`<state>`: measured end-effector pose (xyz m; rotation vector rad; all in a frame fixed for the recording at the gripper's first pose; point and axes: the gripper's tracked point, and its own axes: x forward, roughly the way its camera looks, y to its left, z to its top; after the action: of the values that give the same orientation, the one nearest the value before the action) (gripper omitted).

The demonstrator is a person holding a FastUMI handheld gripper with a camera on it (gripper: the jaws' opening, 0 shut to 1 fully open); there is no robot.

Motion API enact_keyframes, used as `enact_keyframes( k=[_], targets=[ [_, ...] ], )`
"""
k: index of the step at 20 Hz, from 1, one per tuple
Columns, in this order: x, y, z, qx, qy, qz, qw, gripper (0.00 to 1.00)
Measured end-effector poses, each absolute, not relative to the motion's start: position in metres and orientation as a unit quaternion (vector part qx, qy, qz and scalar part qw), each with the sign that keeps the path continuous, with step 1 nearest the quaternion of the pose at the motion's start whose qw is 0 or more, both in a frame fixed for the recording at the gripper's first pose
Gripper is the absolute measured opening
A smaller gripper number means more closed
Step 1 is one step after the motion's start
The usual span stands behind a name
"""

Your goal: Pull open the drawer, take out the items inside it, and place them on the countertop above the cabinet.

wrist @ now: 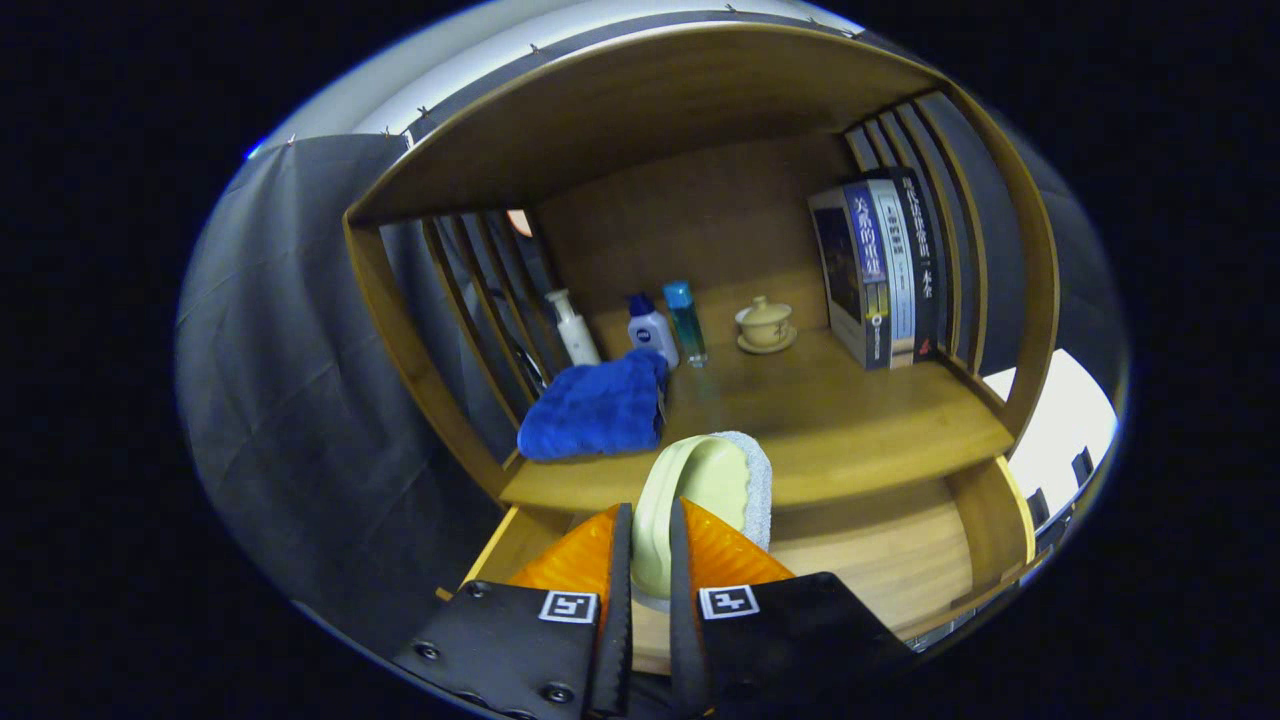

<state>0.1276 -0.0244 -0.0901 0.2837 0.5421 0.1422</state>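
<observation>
The claw (650, 560) is narrowed onto a pale green scrubbing brush (700, 490), both fingers (575, 560) pressing on the sides of its curved handle so that the brush stands on edge between them, its whitish sponge backing facing right. The brush is held above the open drawer (880, 560), whose bare wooden bottom shows below and to the right of the fingers, and its far end reaches up to about the front edge of the worktop (850, 420); whether it touches that edge is hard to tell from this angle. On the worktop, just beyond the fingers and to the left, lies a crumpled blue cloth (597, 410). Behind the cloth stand a slim white bottle (572, 328), a squat white bottle with a blue cap (650, 330) and a clear blue bottle (686, 318), close together in a row. A little to their right sits a cream lidded cup on a saucer (766, 324). Further right a group of books (880, 265) stands upright against the slatted side of the cabinet (1010, 250), well apart from the cloth.
</observation>
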Motion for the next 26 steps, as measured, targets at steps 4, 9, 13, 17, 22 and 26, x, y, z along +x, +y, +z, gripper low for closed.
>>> enact_keyframes(
  k=[4, 9, 13, 17, 22, 26],
  targets=[
    [0.173, -0.036, -0.079, 0.137, 0.252, 0.055, 0.957, 0.24],
    [0.222, -0.037, -0.086, 0.125, 0.243, 0.063, 0.960, 0.24],
    [0.244, -0.038, -0.112, 0.130, 0.262, 0.074, 0.953, 0.24],
    [0.250, -0.042, -0.139, 0.142, 0.284, 0.075, 0.945, 0.24],
    [0.254, -0.052, -0.164, 0.135, 0.307, 0.055, 0.941, 0.24],
    [0.256, -0.059, -0.168, 0.148, 0.304, 0.044, 0.940, 0.27]
  ],
)
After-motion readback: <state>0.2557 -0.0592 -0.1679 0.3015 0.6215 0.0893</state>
